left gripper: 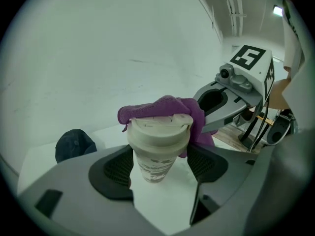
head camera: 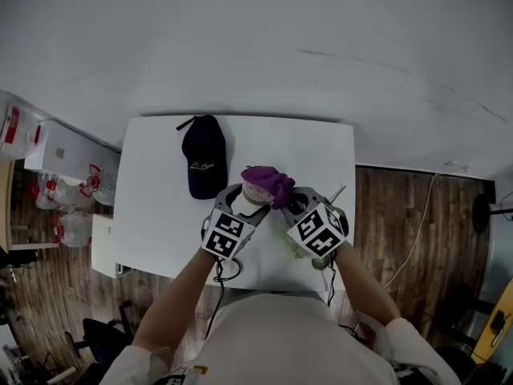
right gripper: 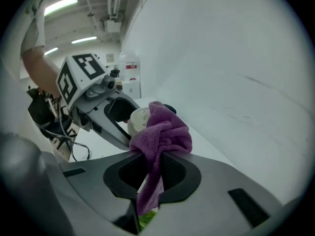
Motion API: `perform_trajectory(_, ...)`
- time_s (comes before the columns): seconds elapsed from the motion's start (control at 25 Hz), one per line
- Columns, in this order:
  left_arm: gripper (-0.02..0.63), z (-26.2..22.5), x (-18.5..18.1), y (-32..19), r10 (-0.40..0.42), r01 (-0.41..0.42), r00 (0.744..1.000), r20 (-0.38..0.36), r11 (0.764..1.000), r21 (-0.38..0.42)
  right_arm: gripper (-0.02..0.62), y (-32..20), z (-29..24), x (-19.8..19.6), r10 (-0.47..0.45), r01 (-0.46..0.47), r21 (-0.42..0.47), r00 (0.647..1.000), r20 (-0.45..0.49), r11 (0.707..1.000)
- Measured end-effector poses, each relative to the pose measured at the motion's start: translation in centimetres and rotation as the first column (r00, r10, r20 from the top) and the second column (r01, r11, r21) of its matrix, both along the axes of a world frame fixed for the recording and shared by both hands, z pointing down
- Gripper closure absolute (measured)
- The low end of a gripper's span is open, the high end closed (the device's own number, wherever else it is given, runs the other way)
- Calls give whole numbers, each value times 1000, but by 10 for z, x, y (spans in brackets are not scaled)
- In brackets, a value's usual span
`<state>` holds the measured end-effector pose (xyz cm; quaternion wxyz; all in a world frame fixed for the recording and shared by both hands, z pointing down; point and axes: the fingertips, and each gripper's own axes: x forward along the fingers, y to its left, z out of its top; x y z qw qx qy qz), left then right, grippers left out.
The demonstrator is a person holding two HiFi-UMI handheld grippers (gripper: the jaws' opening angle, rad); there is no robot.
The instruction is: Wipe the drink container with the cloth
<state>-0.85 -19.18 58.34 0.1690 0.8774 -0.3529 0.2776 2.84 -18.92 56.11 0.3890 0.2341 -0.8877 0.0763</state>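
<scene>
A pale paper drink cup [left gripper: 156, 149] with a lid sits upright between the pads of my left gripper [left gripper: 160, 163], which is shut on its sides just under the lid. A purple cloth [right gripper: 165, 132] is pinched in my right gripper [right gripper: 153, 168] and drapes over the far side of the cup's lid [right gripper: 138, 118]. In the head view the cup [head camera: 255, 192] and the cloth [head camera: 272, 183] are at the middle of the white table [head camera: 160, 183]. There the left gripper [head camera: 245, 200] comes in from the left and the right gripper [head camera: 284, 202] from the right. The cup's far side is hidden by the cloth.
A black cap [head camera: 203, 155] lies on the table, left of and behind the cup. Something green [head camera: 298, 249] shows under the right gripper near the front edge. Boxes and bottles [head camera: 72, 191] stand on the floor to the left. A wall runs behind the table.
</scene>
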Motion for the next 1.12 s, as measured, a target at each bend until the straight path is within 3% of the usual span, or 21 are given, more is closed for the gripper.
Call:
perform_trajectory(0.12,253,0,-2,-1,15,-15,1000,3,1000,7,520,0,11,-4,-68,67,-39,997,-30,997)
perform_trajectory(0.36,253,1,-2,1,12,-12,1000,8,1000,12,520,14,70,-15,-127,124,-226,992,0,966)
perform_trajectory(0.52,253,1,-2,0,10,-10,1000,15,1000,16,520,24,109,-26,-174,159,-262,984,-34,952)
perform_trajectory(0.72,255,2,-3,0,-5,5,1000,16,1000,11,520,25,108,-27,-136,123,-248,990,-35,961)
perform_trajectory(1.12,287,6,-8,-1,-12,11,999,51,1000,15,518,15,15,-5,-171,167,-70,984,-55,983)
